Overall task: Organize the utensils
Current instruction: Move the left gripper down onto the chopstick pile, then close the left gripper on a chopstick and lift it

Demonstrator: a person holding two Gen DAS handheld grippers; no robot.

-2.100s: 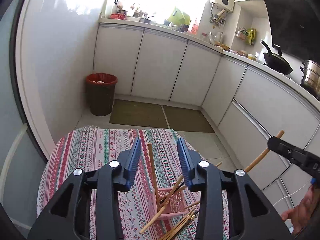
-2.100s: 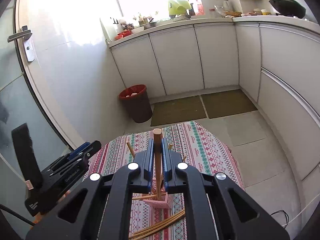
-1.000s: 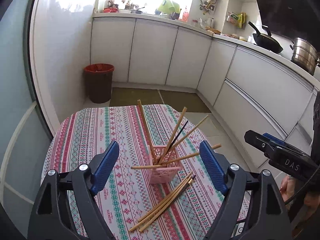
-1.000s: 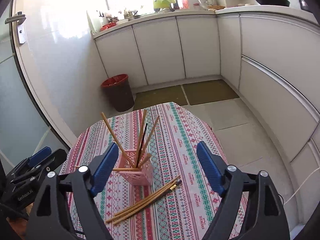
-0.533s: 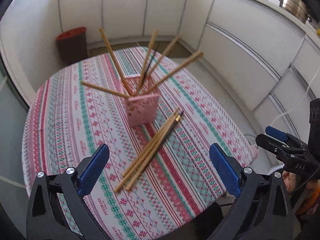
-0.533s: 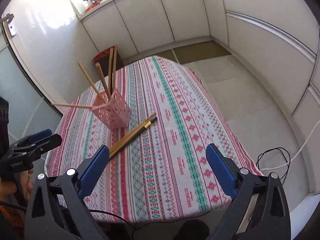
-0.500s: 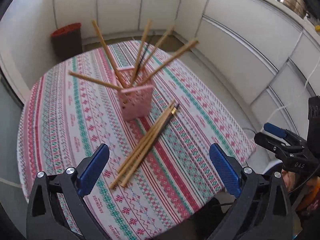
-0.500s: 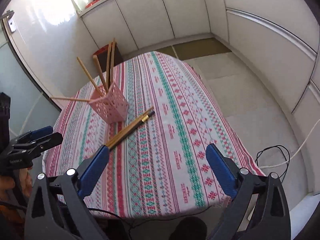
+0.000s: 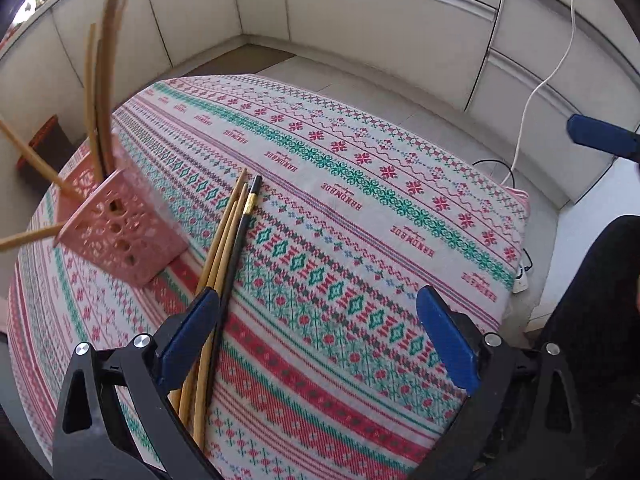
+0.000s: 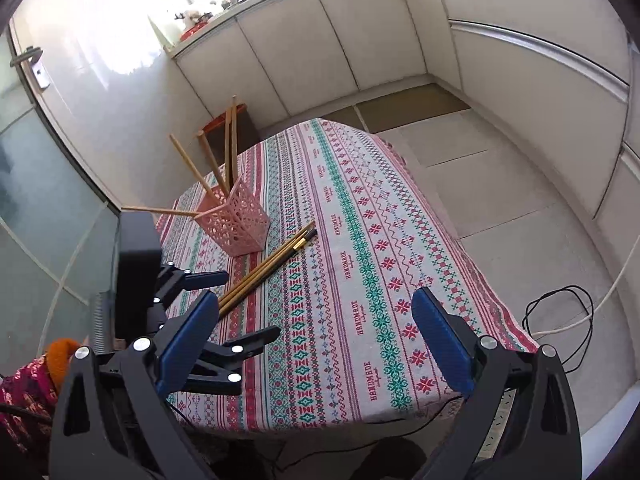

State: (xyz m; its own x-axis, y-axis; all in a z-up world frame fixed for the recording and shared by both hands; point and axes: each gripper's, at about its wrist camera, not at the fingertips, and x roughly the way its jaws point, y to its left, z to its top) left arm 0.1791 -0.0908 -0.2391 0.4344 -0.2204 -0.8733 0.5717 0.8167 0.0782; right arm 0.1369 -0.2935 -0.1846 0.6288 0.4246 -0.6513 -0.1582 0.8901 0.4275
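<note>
A: Left wrist view: left gripper (image 9: 320,344) spread wide, nothing between the fingers, low over the patterned tablecloth (image 9: 360,208). Loose chopsticks (image 9: 224,264) lie bundled on the cloth, centre-left of frame, their near ends running behind the left finger pad (image 9: 188,336). One in the bundle is black with a gold band, the rest are wood.

B: Holder?

A: Pink holder (image 9: 120,232) at left edge, just beside the bundle, looks tilted by the fisheye. Several wooden sticks stand in it, fanned out.

B: Right side?

A: Right wrist view: right gripper (image 10: 316,340) also wide apart, empty, near the table edge at bottom of frame. Left gripper (image 10: 208,320) shows at lower left, its fingers either side of the near ends of the chopsticks (image 10: 268,268). Holder (image 10: 236,220) sits left of centre. Cannot tell if any pad touches the sticks.

B: Background?

A: White cabinets (image 10: 320,40), white cable (image 9: 536,80) at upper right of the left view.
</note>
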